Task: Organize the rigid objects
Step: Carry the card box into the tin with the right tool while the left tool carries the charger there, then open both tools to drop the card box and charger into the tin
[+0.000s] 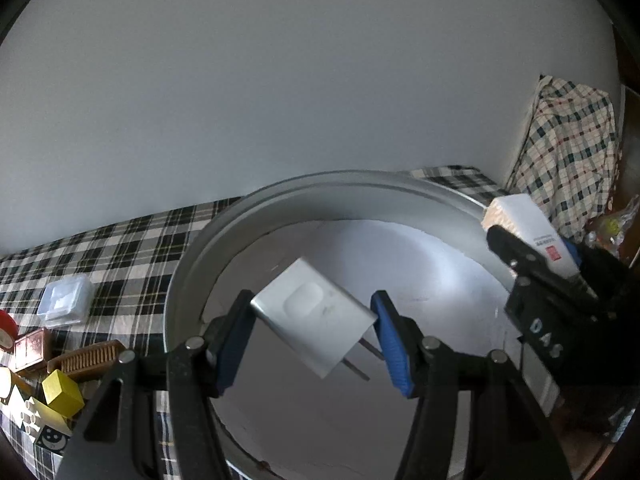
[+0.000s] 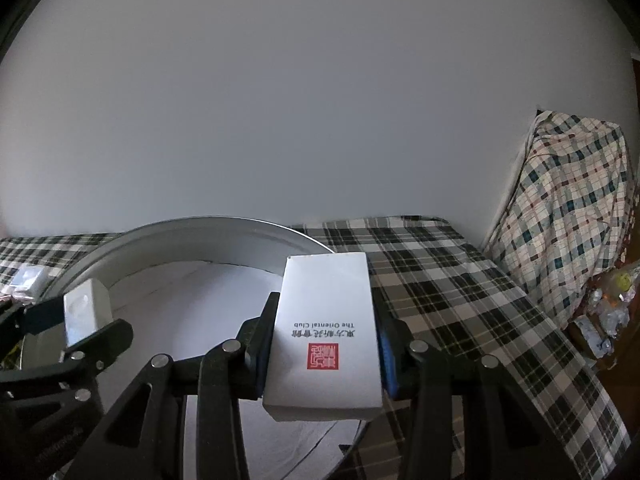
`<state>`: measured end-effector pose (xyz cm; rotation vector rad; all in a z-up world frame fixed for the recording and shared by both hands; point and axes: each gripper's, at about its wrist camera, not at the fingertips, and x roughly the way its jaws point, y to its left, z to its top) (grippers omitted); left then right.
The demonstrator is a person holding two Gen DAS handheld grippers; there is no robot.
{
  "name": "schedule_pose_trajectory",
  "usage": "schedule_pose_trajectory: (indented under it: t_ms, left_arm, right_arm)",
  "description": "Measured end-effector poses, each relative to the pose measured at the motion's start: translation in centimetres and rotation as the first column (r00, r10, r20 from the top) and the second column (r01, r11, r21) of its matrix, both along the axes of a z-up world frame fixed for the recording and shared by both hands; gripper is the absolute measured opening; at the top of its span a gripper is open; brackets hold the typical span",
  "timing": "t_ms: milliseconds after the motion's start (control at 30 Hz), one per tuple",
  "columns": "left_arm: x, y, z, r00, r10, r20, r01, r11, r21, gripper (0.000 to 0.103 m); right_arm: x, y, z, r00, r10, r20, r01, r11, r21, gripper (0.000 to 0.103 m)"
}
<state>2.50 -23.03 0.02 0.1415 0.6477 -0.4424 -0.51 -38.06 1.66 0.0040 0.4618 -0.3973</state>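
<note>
My left gripper is shut on a white wall charger with two metal prongs, held over the round metal tray. My right gripper is shut on a white box with a red seal and "The Oriental Club" print, held over the tray's right rim. The right gripper and its box show at the right of the left wrist view. The charger in the left gripper shows at the left of the right wrist view.
On the plaid cloth left of the tray lie a clear plastic case, a brown comb, a yellow block, a copper box and a red roll. A plaid-covered object stands at the right by the wall.
</note>
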Motion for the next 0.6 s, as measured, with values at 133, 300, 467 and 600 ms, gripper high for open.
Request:
schedule_pose_trajectory:
  t_ms: [133,300,467,600]
  left_arm:
    - [0.1,0.0,-0.3,1.0,0.01,0.013,-0.01,1.0,0.02,0.059]
    - [-0.2,0.2,-0.6,0.997,0.041,0.057,-0.045,0.997,0.055,0.074]
    - [-2.4,1.4,0.9,0.973,0.096,0.21,-0.106,0.994,0.035,0.103]
    - [-2.7,2.3,1.1,0.973,0.092,0.214,-0.096,0.995,0.011,0.103]
  right_arm:
    - [0.0,-0.1,0.0,1.0,0.001,0.0,-0.001,1.0,0.01,0.044]
    - [0.2,-0.3,-0.1,1.0,0.018,-0.002,-0.018,0.998,0.053,0.069]
    - [-1.5,-1.2,0.7,0.992,-0.004,0.123,-0.011,0.993,0.117,0.088]
    - [-2.5,-1.5,1.3,0.98,-0.055,0.194,0.034,0.993,0.11,0.091]
